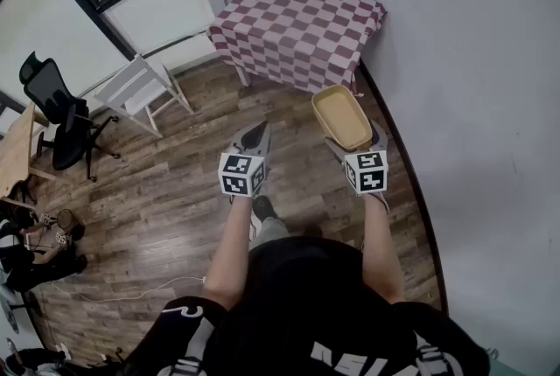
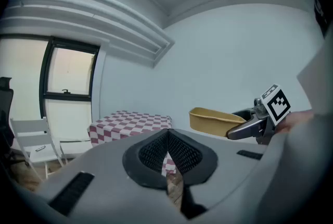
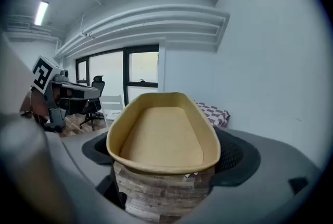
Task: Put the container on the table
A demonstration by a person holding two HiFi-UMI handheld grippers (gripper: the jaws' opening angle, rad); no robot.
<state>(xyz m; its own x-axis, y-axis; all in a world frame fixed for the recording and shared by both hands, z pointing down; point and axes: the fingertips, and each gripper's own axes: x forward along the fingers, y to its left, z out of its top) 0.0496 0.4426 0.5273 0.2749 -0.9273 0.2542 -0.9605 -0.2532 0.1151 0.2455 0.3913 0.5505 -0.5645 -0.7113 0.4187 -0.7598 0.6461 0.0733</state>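
Right fingers (image 3: 237, 158): standing wide and clamping the container (image 3: 164, 132) across its near end, carrying it in the air over the floor (image 1: 175, 182).
Left fingers (image 2: 151, 152): pressing together, gripping nothing.
Container place: riding between the jaws of the right gripper (image 1: 354, 141), well apart from the checkered table (image 1: 297, 16) ahead.
Handling: looking light, stiff and shallow with smooth walls — probably tipping forward if the grip is slackening.
Hold point: squeezing both side walls near the end is working; keeping it level matters.

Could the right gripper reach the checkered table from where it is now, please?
Probably not yet: the right gripper, shut on the container, hangs over the floor short of the table, though nothing stands between them.
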